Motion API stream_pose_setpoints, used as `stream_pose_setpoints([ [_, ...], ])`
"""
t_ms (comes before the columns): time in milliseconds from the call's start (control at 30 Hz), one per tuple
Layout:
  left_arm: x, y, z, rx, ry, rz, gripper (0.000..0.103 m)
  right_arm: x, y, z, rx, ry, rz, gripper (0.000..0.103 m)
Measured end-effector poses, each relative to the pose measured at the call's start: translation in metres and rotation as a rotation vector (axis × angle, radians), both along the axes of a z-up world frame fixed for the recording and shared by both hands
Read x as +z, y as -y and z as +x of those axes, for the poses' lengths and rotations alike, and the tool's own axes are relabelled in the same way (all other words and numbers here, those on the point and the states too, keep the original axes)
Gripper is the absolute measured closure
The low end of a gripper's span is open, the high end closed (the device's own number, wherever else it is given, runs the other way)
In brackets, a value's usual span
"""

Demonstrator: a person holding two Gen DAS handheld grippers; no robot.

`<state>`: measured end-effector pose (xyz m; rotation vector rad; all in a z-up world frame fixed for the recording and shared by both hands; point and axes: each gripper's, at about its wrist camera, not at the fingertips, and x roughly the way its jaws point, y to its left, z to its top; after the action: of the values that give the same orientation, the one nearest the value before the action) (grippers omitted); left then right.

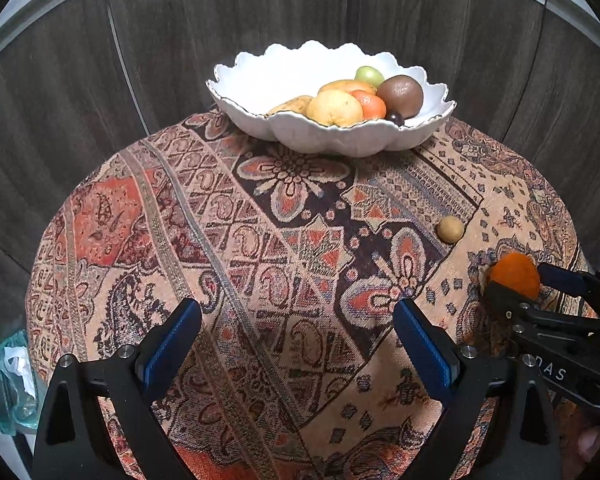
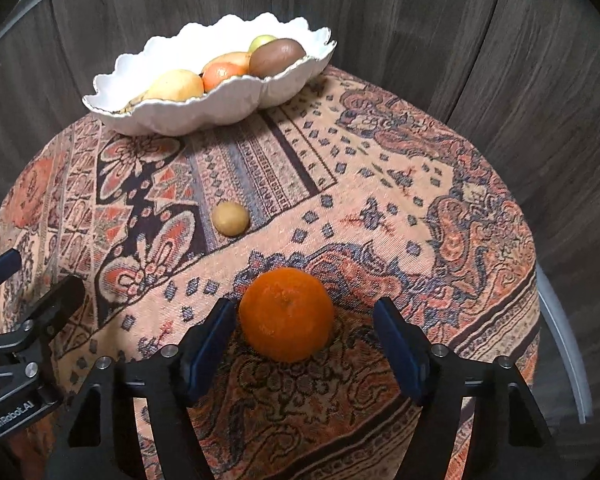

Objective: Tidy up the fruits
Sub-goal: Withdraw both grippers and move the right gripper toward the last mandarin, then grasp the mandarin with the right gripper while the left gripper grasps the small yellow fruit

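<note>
Orange and round, the mandarin (image 2: 286, 314) sits on the patterned tablecloth (image 2: 380, 200) near the table's front edge, and I have my right gripper (image 2: 303, 340) angled steeply down over it. Its blue-padded fingers (image 2: 210, 344) stand on either side of the fruit: the left pad is just beside the peel, perhaps brushing it, while the right pad is plainly apart from it. The jaws are about half spread and nothing is gripped; the mandarin rests on the cloth.

My left gripper (image 1: 298, 344) also tilts downward over the middle of the table, its jaws wide apart with only bare cloth between the pads (image 1: 172, 344). From that camera I see the right gripper off to the right, its fingers flanking the mandarin (image 1: 514, 274).

A small tan round fruit (image 2: 231, 218), which I cannot name for certain, lies alone on the cloth between the mandarin and the bowl, well apart from both. The white scalloped bowl (image 1: 340, 140) stands at the far edge of the table and holds a brown kiwi-like fruit (image 1: 400, 95), a green fruit (image 1: 369, 76), an orange citrus (image 1: 370, 105), a yellow round fruit (image 1: 334, 108), a small dark one (image 1: 395, 118) and what looks like a potato (image 1: 294, 105), all crowded to the bowl's right side.

A fingertip (image 1: 590, 444) shows at the lower right corner of the left camera's view.
</note>
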<state>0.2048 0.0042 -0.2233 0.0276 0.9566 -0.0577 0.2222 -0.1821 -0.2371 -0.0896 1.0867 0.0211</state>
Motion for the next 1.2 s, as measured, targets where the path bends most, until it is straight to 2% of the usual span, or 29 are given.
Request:
stream_pose_setpoints([
  [100, -0.003, 0.001, 0.0, 0.0, -0.008, 0.001, 0.005, -0.005, 0.0, 0.002, 0.003, -0.016, 0.014, 0.045],
  [300, -0.003, 0.003, 0.002, -0.002, -0.013, 0.0, 0.005, -0.007, -0.001, 0.004, 0.022, -0.018, 0.042, 0.055],
  [567, 0.0, 0.01, 0.004, -0.015, -0.008, 0.014, 0.005, -0.006, 0.003, 0.003, 0.033, -0.002, 0.061, 0.058],
  [733, 0.004, 0.022, 0.006, -0.035, 0.0, 0.028, 0.005, 0.004, 0.017, 0.0, -0.001, 0.039, 0.052, 0.058],
  [900, 0.011, 0.046, 0.017, -0.064, 0.02, 0.001, 0.005, 0.021, 0.039, 0.002, -0.053, 0.088, 0.044, 0.058],
  [1000, 0.009, 0.063, 0.029, -0.092, 0.016, 0.014, 0.01, 0.026, 0.053, 0.006, -0.08, 0.104, 0.048, 0.058],
  [1067, 0.006, 0.075, 0.037, -0.115, 0.007, 0.022, 0.019, 0.026, 0.061, 0.01, -0.09, 0.101, 0.041, 0.058],
  [1200, 0.001, 0.093, 0.052, -0.148, 0.007, 0.034, 0.024, 0.026, 0.073, 0.015, -0.108, 0.105, 0.035, 0.058],
])
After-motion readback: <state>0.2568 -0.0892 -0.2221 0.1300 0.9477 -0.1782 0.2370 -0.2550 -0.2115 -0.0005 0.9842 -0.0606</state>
